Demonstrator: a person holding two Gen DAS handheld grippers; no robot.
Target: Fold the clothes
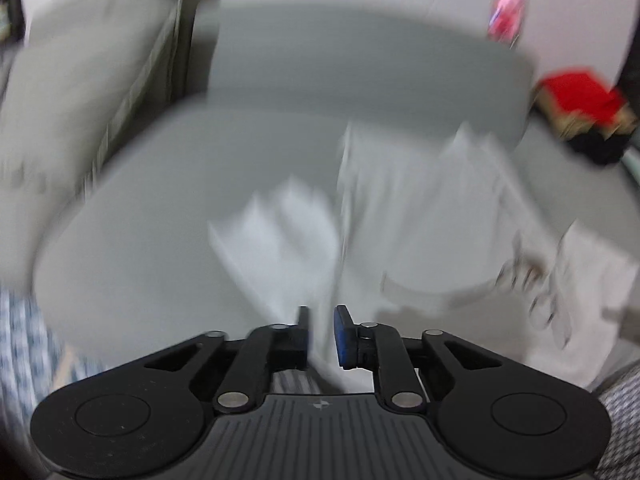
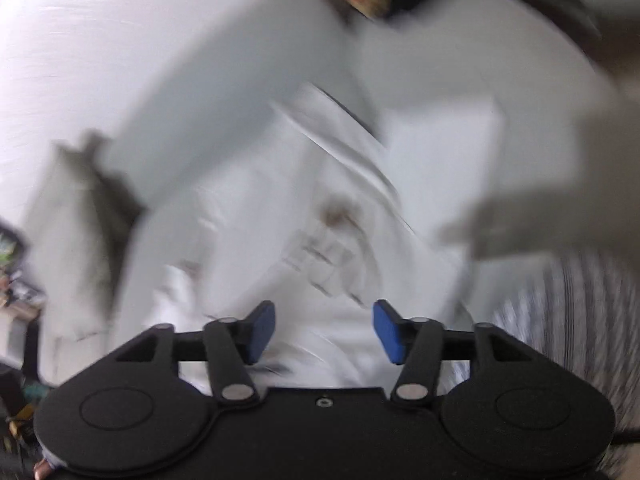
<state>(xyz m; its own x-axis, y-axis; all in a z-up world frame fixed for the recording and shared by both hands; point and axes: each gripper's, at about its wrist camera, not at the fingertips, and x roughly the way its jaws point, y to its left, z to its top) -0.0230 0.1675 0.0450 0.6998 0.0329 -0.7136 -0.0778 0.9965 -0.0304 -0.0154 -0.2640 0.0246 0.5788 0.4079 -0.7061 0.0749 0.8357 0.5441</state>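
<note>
A white garment [image 1: 420,208] with a dark print lies spread on a grey sofa seat [image 1: 160,200]; both views are heavily blurred. My left gripper [image 1: 321,334] hovers over the garment's near edge. Its jaws stand a narrow gap apart, white cloth shows in the gap, and the pads are not pressing it. In the right wrist view the same garment [image 2: 320,208] fills the middle, its print [image 2: 332,216] just ahead of my right gripper [image 2: 324,330]. That gripper is wide open with nothing held, and the cloth lies below it.
A pale cushion [image 1: 80,80] leans at the left of the sofa. A red thing [image 1: 576,94] and a pink one [image 1: 506,12] sit at the far right. Blue-checked fabric [image 1: 24,340] shows near left, striped fabric [image 2: 560,308] near right.
</note>
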